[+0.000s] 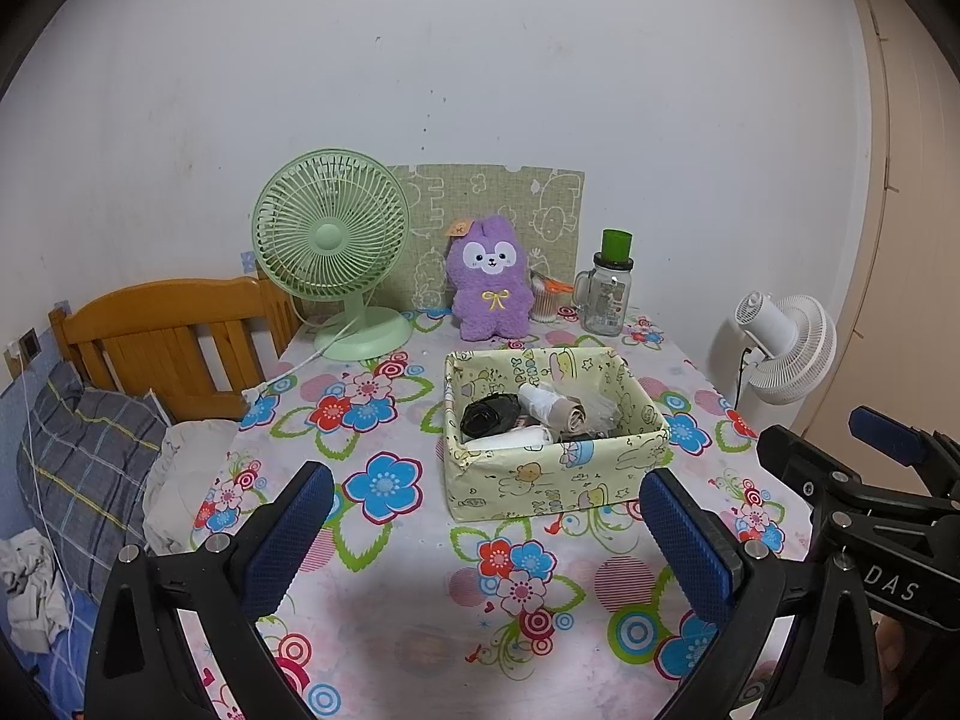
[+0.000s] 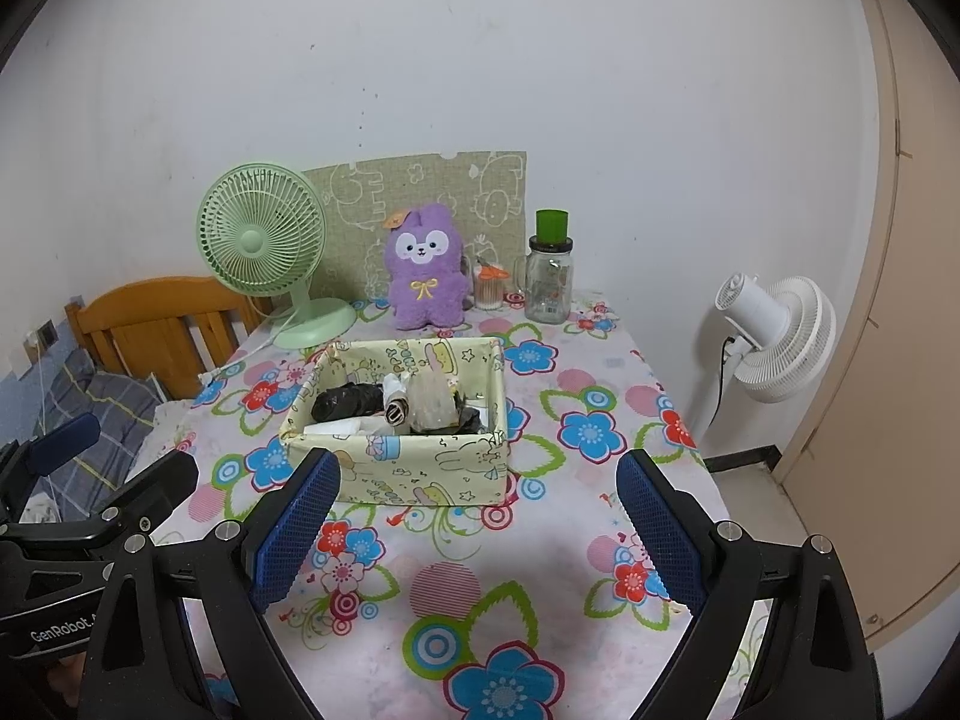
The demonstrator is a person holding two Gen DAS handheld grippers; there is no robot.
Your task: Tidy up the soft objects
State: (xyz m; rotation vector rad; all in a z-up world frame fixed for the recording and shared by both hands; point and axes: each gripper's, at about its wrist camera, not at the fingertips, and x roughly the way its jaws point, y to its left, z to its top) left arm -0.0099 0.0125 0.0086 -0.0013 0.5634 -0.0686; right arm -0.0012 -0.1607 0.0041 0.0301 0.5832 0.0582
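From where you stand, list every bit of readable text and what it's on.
"DAS": on the right tool body, left wrist view.
"GenRobot": on the left tool body, right wrist view.
Box print: unreadable.
Jar label: too small.

Box [image 1: 558, 474] mid-table holding rolled bags [image 1: 489, 414], plush [image 1: 492, 279] behind it, fan [image 1: 330, 240] left, jar [image 1: 606, 294] right.

Your left gripper [image 1: 486, 531] hovers over the tabletop [image 1: 414, 612], fingers [image 1: 291, 531] spread wide and empty. Ahead, between the fingertips, sits the box [image 1: 558, 474] of rolled bags [image 1: 489, 414]. Beyond it stands the plush [image 1: 491, 279]; the right gripper [image 1: 864, 480] is off to the right.
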